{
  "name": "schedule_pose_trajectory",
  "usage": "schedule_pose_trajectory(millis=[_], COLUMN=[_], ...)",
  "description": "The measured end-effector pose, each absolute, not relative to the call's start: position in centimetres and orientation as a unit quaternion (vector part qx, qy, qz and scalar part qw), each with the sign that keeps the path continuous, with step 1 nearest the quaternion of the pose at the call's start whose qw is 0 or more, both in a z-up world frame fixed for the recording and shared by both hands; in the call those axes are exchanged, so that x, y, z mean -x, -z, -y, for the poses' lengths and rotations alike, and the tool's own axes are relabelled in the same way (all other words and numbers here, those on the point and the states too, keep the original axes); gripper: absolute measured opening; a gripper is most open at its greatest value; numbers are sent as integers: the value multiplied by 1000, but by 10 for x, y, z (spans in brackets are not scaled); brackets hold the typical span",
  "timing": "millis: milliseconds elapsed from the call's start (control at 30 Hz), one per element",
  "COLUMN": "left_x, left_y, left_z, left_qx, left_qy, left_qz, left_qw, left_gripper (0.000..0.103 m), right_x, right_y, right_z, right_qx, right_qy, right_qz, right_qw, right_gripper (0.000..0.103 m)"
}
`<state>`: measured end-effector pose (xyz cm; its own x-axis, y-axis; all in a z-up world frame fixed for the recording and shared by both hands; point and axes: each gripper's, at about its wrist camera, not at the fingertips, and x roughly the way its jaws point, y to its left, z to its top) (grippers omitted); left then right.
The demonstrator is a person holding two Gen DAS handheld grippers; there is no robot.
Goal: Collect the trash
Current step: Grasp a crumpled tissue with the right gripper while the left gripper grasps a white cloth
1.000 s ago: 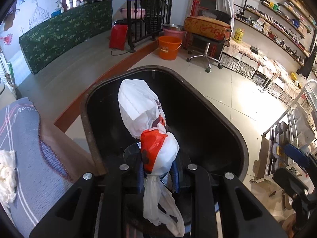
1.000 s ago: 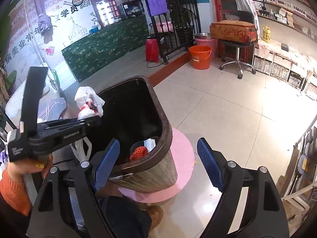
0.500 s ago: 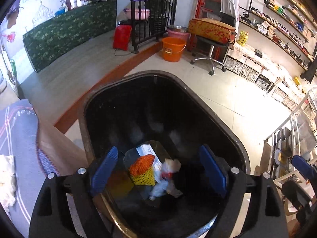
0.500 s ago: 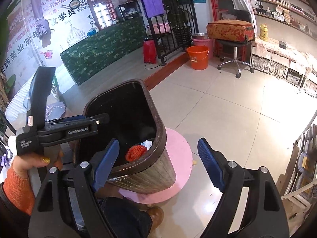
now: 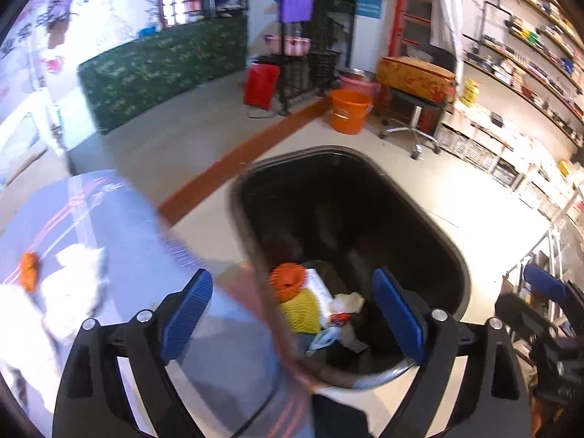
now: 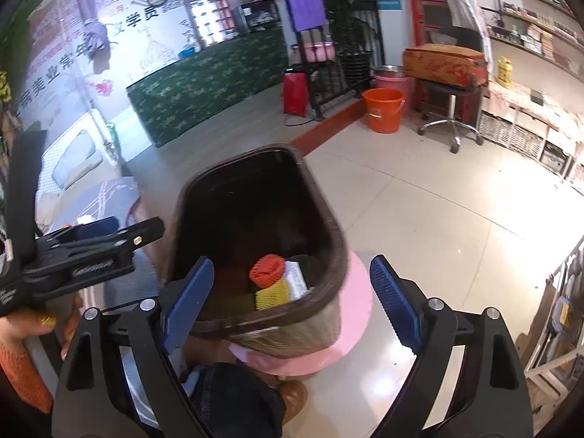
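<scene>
Bin (image 5: 430, 219) on the floor on a pink mat (image 6: 359, 310), open mouth up, trash already at the bottom — orange net (image 5: 288, 279), yellow net (image 5: 303, 310), a crumpled white bag (image 5: 345, 304) and paper scraps. Left gripper (image 5: 292, 310) above the near rim, fingers (image 5: 188, 304) wide apart and opening, nothing clamped between them, only the bin's contents seen through the gap. Right gripper (image 6: 292, 292) likewise empty, blue fingers (image 6: 390, 294) spread and opening over the bin's near edge. More to collect on the grey striped bed (image 5: 120, 226) beside the bin: white crumpled tissue (image 5: 78, 273) and a small orange scrap (image 5: 29, 268), lying close together. Next step, by the look of it, a swing of the left gripper over to that heap. Best done with fingers kept wide, lowered straight onto the tissue, closed on the bulk and not a loose corner — and lifted clear of the rim before release.
</scene>
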<state>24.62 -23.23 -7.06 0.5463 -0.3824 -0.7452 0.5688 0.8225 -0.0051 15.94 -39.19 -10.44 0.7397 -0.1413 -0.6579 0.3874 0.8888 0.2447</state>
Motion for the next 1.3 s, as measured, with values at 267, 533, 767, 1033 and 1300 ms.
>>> schedule_pose_trajectory(millis=[267, 533, 767, 1033, 1300], left_x=[-228, -215, -202, -190, -178], left_y=[59, 55, 55, 64, 67], left_z=[145, 39, -45, -101, -116], left_qx=[-67, -17, 22, 51, 69], left_qy=[201, 94, 20, -34, -32], left_qz=[-386, -388, -388, -403, -404], left_qw=[898, 917, 921, 913, 912], left_gripper=[90, 90, 91, 91, 91], right_x=[-186, -209, -222, -244, -282], right_y=[100, 100, 97, 90, 85], right_z=[347, 288, 235, 168, 140], right_qx=[-167, -143, -120, -63, -21], right_qy=[84, 16, -44, -115, -113], right_qz=[-343, -362, -378, -397, -409], right_qw=[921, 921, 917, 909, 905], right_gripper=[88, 88, 88, 88, 88])
